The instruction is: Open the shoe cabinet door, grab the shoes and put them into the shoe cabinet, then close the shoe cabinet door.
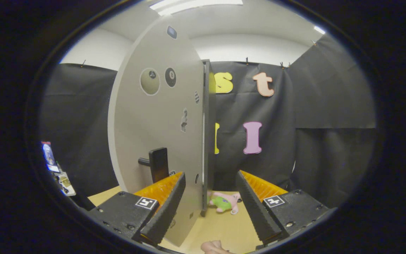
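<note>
Gripper (210, 190) spread wide, grasping nothing, fingers (166, 208) parted either side of a grey cabinet door's (157, 116) front edge. Door swung open, seen nearly edge-on, black handle (158, 164) jutting from its face just beyond the left finger, small stickers on the panel too blurred to make out. Cabinet inside hidden behind the door. Pink and green plush toy (226, 203) lying on the tan wooden floor (224, 229) beyond the fingers. Part of a hand (213, 247) cut off low between them. Black cloth wall (330, 116) behind; white ceiling with a strip light (196, 5) above.

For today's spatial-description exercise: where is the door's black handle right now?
In the gripper view, the black handle sticks out low on the grey cabinet door, just beyond the left finger of the open gripper, left of the door's edge.
</note>
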The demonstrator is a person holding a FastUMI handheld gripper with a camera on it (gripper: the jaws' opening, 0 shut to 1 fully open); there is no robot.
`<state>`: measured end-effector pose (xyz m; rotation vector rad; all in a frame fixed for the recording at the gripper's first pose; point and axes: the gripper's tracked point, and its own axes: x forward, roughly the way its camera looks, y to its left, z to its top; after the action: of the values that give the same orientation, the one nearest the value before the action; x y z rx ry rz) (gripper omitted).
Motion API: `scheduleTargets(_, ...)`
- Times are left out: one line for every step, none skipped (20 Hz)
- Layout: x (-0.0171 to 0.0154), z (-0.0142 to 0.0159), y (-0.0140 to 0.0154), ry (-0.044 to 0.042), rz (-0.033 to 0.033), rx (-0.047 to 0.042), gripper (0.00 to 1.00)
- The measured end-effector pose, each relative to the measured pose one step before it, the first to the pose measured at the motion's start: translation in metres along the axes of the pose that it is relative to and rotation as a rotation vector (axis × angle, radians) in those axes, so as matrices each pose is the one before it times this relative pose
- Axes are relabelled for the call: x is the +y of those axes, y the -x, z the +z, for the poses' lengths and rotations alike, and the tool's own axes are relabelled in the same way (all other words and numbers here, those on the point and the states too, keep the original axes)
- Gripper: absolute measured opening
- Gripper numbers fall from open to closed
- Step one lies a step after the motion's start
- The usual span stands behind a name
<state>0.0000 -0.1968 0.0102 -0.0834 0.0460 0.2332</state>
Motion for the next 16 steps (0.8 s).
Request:
scheduleTargets(0.00656,-0.0008,-0.00118,-0.00145,0.00561,0.00186,0.95)
scheduleTargets(0.00692,-0.00107,-0.0011,-0.00624,0.00443,0.00061,0.95)
scheduleTargets(0.00702,-0.00094,-0.00151,-0.00507,0.00503,0.00445,0.95)
scheduleTargets(0.00731,0.00009,-0.0019,-0.00074,0.00428,-0.00057,0.95)
scheduleTargets(0.00626,0.00041,-0.00195,-0.00171,0.00028,0.00068,0.95)
scheduleTargets(0.00478,-0.00162,-0.00325,-0.00347,-0.00627,0.00574,0.95)
scheduleTargets(0.00471,-0.00042,-0.00317,-0.00358,-0.01118,0.00413,0.95)
scheduleTargets(0.00583,-0.00105,-0.00146,-0.00666,-0.01462,0.00276,0.95)
scheduleTargets(0.0056,0.00022,-0.00312,-0.00455,-0.01229,0.00003,0.95)
scheduleTargets(0.00672,0.0009,-0.0047,-0.00344,-0.01201,0.00071,0.95)
scheduleTargets(0.00572,0.00066,-0.0033,-0.0033,-0.01323,-0.00461,0.95)
scheduleTargets(0.00591,0.00161,-0.00446,-0.00721,-0.01229,-0.00478,0.95)
scheduleTargets(0.00646,-0.00093,-0.00325,-0.00476,-0.01002,0.0022,0.95)
scheduleTargets(0.00634,-0.00131,-0.00181,-0.00922,-0.01665,0.00179,0.95)
scheduleTargets(0.00701,0.00084,-0.00214,-0.0049,-0.01382,-0.00486,0.95)
scheduleTargets(0.00835,0.00281,-0.00238,-0.00108,-0.00942,-0.00696,0.95)
